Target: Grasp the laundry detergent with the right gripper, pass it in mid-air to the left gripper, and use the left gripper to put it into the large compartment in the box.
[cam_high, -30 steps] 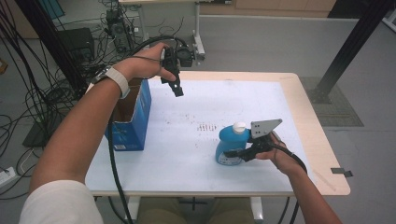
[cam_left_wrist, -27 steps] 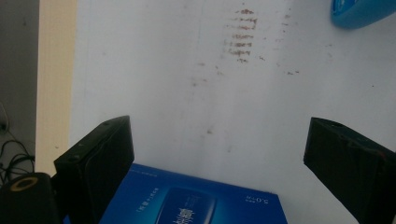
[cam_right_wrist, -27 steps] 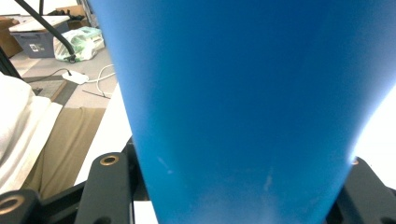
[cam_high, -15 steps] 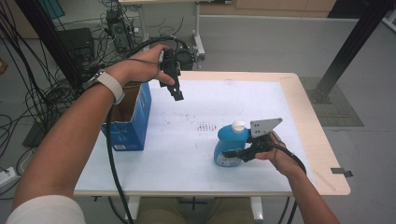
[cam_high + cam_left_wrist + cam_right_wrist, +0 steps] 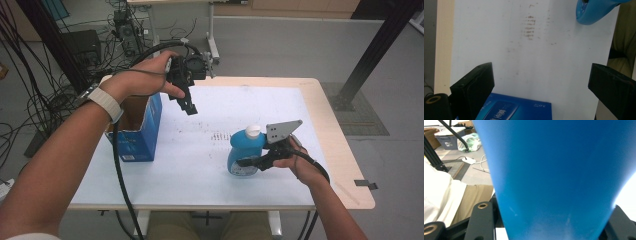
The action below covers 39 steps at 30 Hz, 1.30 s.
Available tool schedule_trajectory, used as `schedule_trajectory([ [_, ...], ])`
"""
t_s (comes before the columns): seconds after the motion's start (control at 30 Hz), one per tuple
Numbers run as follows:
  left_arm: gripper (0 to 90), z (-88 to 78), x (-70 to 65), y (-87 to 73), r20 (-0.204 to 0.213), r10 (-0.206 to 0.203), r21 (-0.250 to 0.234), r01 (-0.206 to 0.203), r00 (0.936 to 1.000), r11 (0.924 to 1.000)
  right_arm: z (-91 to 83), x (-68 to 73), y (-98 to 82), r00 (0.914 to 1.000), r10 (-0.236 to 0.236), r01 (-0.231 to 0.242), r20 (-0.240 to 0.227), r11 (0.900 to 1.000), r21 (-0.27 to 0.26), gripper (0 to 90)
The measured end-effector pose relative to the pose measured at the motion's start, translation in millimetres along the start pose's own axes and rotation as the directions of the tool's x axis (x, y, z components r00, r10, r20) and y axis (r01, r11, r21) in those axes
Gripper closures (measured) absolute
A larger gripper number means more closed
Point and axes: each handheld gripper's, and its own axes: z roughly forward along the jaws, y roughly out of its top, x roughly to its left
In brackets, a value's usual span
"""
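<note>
One blue bottle (image 5: 245, 155) with a white cap, one open blue box (image 5: 137, 127), two grippers. The bottle stands upright toward the tabletop's near right corner, clamped at its lower body by the right gripper (image 5: 245, 162), wrist level; whether its base touches is unclear. The left gripper (image 5: 190, 106) hangs above the box at the left edge, jaws just opening, nothing between them.

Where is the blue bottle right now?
In the high view the blue bottle sits toward the table's right front, gripped by the right tongs, well right of the blue box.
</note>
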Motion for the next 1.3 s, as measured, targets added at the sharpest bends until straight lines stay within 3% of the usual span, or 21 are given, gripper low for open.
schedule_trajectory([
  [0.77,5.0,-18.8,-41.6,23.5,0.005,0.048,-0.027,-0.048,0.9989,0.9985,1.3,5.3,30.1,1.0000,0.007,-0.007,0.002,1.000,0.015,43.0],
  [1.3,4.9,-20.1,-53.0,36.3,0.048,0.070,-0.029,-0.068,0.9964,0.9972,5.4,0.8,46.0,1.0000,0.001,-0.001,0.006,1.000,0.028,43.0],
])
